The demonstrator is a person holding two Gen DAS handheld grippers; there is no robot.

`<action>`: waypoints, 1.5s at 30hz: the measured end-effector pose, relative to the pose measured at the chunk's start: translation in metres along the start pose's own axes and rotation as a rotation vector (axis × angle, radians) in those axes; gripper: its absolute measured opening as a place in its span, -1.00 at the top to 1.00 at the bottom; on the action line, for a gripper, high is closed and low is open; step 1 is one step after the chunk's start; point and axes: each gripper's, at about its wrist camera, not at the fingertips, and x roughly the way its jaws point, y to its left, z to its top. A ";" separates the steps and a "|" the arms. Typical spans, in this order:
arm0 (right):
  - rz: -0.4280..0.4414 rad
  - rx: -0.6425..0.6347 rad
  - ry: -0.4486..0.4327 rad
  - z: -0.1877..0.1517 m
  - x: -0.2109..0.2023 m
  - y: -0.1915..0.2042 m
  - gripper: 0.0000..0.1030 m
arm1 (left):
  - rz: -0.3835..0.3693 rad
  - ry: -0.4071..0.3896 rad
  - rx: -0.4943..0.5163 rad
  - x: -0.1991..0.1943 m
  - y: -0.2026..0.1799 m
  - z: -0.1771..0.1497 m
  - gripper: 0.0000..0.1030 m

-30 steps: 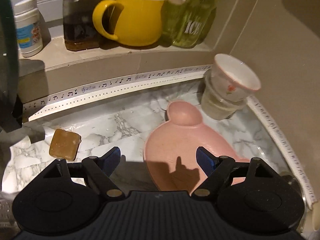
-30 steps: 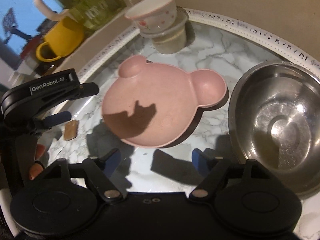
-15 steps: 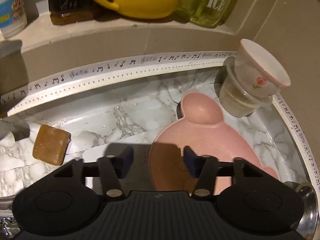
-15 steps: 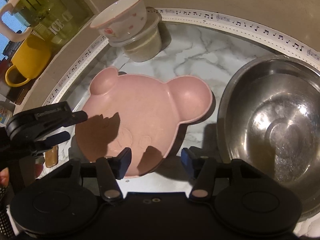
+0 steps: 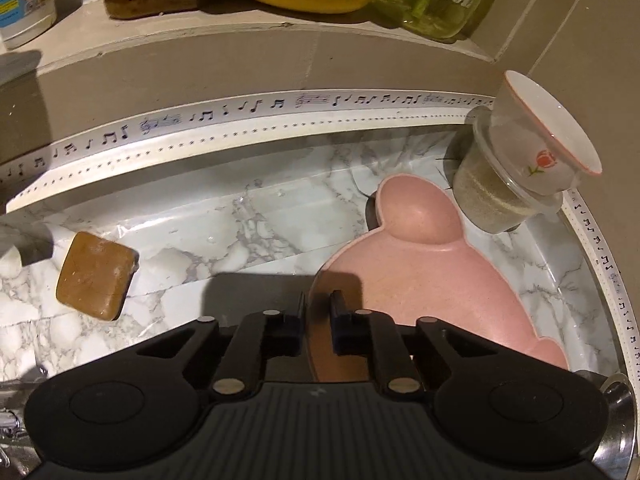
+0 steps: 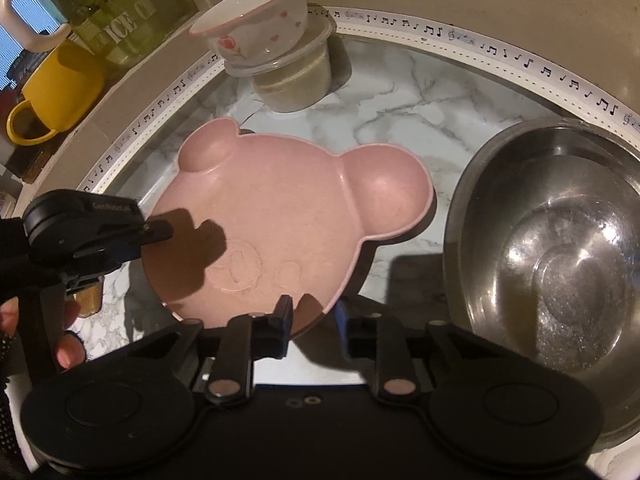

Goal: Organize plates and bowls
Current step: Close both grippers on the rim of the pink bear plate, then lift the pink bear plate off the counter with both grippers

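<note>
**Right wrist view: both tongs closing on the pink plate's rim**

Right wrist view has the bear-shaped pink plate (image 6: 280, 216) lying flat on the marble counter (image 6: 420, 92), directly ahead of the right gripper (image 6: 310, 320). Its jaws are narrow and closing, with the plate's near rim between them; whether the pads already press on it I cannot tell for sure, though they look to be on it. To that gripper's left, the left gripper (image 6: 160, 232) reaches over the plate's side edge. From the left wrist view the left gripper (image 5: 318, 316) is likewise narrow and closing, the rim of the plate (image 5: 420, 272) running straight between its pads.

The step in hand appears to be a two-handed pick-up of the plate. To do it well, I judge both grips should seat fully on the rim before any lift, since the lip is thin and sloped and could slip out. Raise both sides together and keep the plate level.

Ahead and right of the right tongs sits the steel bowl (image 6: 560, 264), near the plate's ear; beyond the plate, a flowered cup (image 6: 256, 32) rests on a lidded tub (image 6: 296, 80). A tilted lift could knock either.
</note>
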 end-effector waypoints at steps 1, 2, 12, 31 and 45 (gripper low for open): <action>0.001 -0.002 -0.002 -0.001 0.000 0.000 0.66 | -0.002 -0.004 -0.005 -0.001 0.001 0.000 0.79; 0.003 -0.003 -0.004 -0.001 0.000 -0.001 0.67 | -0.004 -0.006 -0.008 -0.002 0.003 -0.002 0.79; 0.015 -0.084 -0.051 -0.011 -0.018 0.004 0.69 | 0.016 -0.022 -0.025 -0.025 0.012 -0.018 0.82; 0.064 -0.166 -0.074 -0.039 -0.097 -0.012 0.69 | -0.022 -0.083 0.030 -0.130 0.012 -0.077 0.83; 0.113 -0.183 -0.107 -0.078 -0.167 -0.042 0.69 | -0.075 -0.101 0.140 -0.203 0.004 -0.146 0.82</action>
